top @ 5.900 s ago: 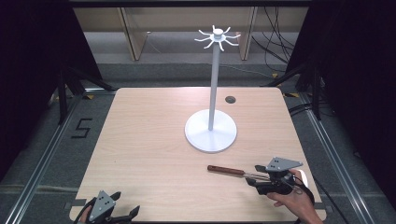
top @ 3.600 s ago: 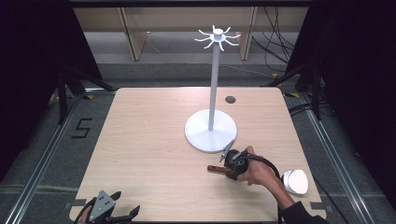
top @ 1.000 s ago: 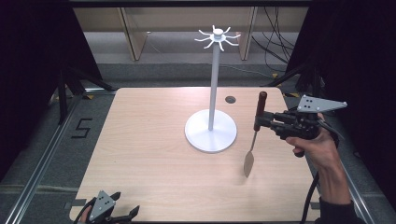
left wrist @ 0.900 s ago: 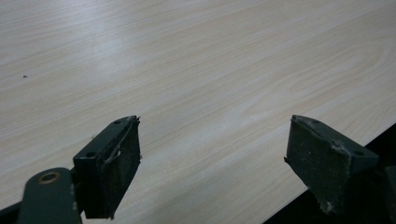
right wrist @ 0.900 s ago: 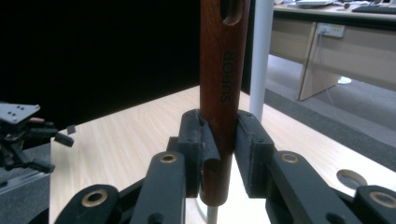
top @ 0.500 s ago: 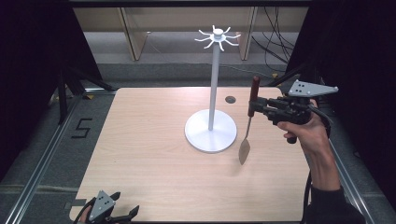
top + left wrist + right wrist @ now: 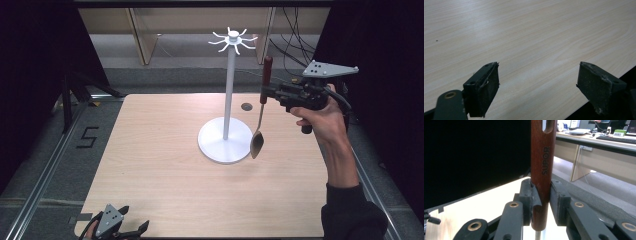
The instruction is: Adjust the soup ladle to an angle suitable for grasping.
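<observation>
A spoon (image 7: 260, 112) with a dark wooden handle (image 7: 542, 167) hangs upright, bowl down, over the table to the right of a white stand (image 7: 227, 102). My right gripper (image 7: 265, 94) is shut on the handle, held level in the air by a hand, just right of the stand's pole. The handle has a hanging hole at its top. The stand has a round base (image 7: 225, 145) and a ring of hooks (image 7: 233, 39) at the top. My left gripper (image 7: 131, 231) rests at the table's near left edge, jaws open with nothing between its pads (image 7: 487, 87).
The wooden table (image 7: 165, 165) has a small dark round spot (image 7: 246, 106) behind the stand. Dark curtains flank both sides. Cables and desk legs show beyond the far edge. In the left gripper view the table edge (image 7: 599, 80) runs close by on the right.
The right gripper has risen with the spoon and moved left and farther back, closer to the stand's pole. The left gripper has stayed still.
</observation>
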Tool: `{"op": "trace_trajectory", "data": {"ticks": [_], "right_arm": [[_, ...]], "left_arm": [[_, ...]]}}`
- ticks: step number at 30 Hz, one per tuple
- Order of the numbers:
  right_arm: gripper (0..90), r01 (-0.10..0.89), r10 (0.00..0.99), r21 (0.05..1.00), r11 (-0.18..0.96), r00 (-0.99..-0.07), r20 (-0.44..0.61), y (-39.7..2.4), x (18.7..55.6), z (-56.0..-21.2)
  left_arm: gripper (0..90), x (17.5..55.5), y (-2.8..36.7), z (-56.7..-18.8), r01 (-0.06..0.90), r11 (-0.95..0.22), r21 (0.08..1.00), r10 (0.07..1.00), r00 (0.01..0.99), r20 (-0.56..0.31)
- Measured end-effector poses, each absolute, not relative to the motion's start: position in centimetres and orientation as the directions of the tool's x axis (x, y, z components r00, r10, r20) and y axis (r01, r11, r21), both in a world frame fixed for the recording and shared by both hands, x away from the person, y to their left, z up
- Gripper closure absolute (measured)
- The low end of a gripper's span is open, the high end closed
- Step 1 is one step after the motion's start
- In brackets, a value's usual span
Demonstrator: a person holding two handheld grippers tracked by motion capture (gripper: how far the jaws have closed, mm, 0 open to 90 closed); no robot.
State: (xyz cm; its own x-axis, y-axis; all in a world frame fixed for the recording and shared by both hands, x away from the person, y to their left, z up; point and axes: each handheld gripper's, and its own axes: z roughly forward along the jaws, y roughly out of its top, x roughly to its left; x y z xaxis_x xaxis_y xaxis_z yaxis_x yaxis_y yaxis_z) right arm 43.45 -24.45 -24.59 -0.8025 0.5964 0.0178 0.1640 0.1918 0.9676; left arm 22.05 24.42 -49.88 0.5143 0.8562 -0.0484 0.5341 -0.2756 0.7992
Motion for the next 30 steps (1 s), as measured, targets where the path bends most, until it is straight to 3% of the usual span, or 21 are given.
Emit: {"op": "trace_trajectory", "data": {"ticks": [30], "right_arm": [[74.2, 0.187, 0.621, 0.959, 0.213, -0.784, 0.016, -22.1, 46.3, -22.1]], "left_arm": [[17.0, 22.0, 24.4, -49.9, 0.538, -0.262, 0.801, 0.859, 0.508, -0.06]]}}
